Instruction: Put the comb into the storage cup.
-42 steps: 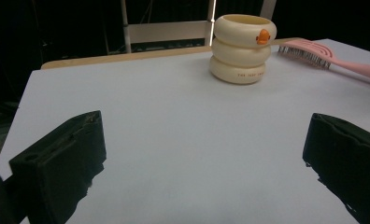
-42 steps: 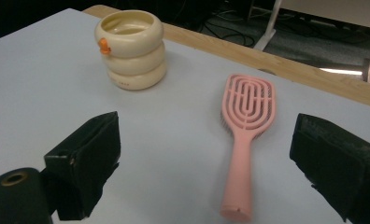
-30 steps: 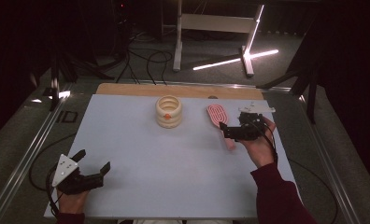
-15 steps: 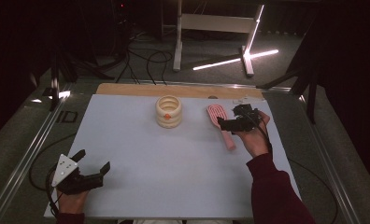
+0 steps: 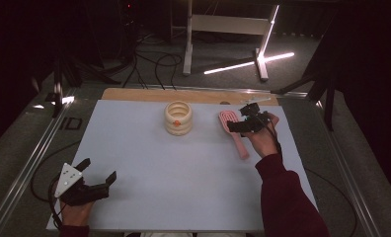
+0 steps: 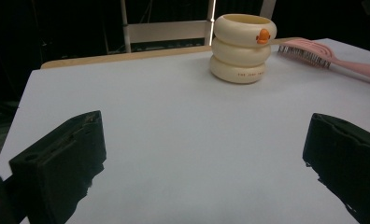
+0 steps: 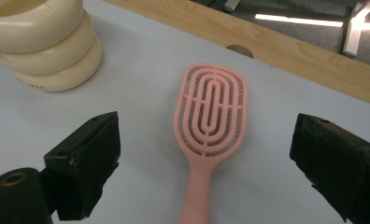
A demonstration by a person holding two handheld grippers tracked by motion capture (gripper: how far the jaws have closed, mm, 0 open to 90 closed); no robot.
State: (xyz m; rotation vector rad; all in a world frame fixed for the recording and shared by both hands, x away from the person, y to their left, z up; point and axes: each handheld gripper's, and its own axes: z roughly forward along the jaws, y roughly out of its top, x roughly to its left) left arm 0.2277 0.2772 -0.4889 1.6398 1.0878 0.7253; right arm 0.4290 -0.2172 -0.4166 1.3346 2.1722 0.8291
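Right gripper (image 7: 204, 163) held above pink hairbrush (image 7: 210, 122), jaws apart. Left gripper (image 5: 96, 175) parked near left, jaws apart. Risk: thin flat handle missed, brush skidded toward cream ringed cup (image 5: 178, 117).

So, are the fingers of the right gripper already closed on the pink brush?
No, the right gripper is open, its fingers standing apart on either side of the pink brush.

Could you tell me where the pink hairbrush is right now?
In the high view the pink hairbrush lies far right on the table, beside the cream holder, under the open right gripper.
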